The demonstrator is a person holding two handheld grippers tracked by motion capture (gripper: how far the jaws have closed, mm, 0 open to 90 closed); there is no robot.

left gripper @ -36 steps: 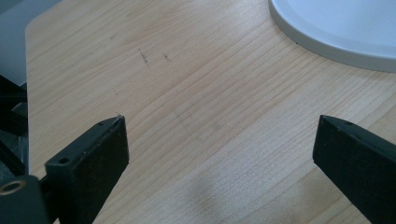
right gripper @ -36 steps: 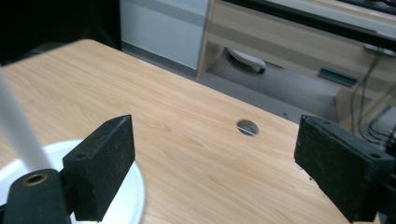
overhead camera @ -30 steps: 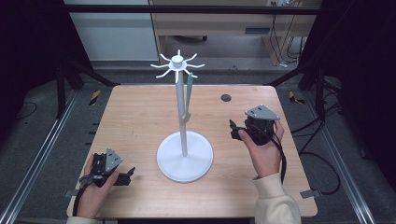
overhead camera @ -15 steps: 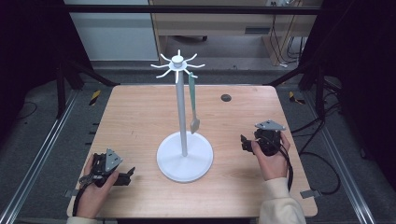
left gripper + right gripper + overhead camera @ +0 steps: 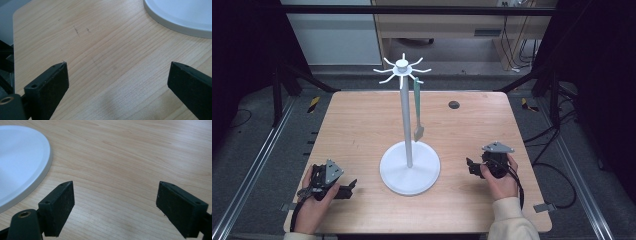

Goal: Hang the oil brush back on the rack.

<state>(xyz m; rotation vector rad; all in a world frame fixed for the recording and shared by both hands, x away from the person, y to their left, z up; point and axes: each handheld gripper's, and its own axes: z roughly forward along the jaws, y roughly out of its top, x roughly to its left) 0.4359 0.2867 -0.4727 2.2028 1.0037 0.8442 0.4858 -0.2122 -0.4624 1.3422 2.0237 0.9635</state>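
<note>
A white stand (image 5: 404,115) with a round base (image 5: 410,172) and spoked hooks at its top stands mid-table. A green spatula (image 5: 417,107) hangs from one hook, blade down. My left gripper (image 5: 348,188) rests at the table's front left, open, nothing between its jaws (image 5: 117,82); the base rim (image 5: 175,23) lies ahead of it. My right gripper (image 5: 471,166) sits low at the front right, open and empty (image 5: 116,202), with the base edge (image 5: 37,180) to its left.
A small dark round disc (image 5: 454,104) lies on the wooden table (image 5: 362,125) at the back right. Metal rails run along both table sides. A cable trails from the right gripper over the table's right edge.
My right gripper has moved back from beside the stand, down toward the front right of the table. The green spatula now hangs free. My left gripper has stayed still.
</note>
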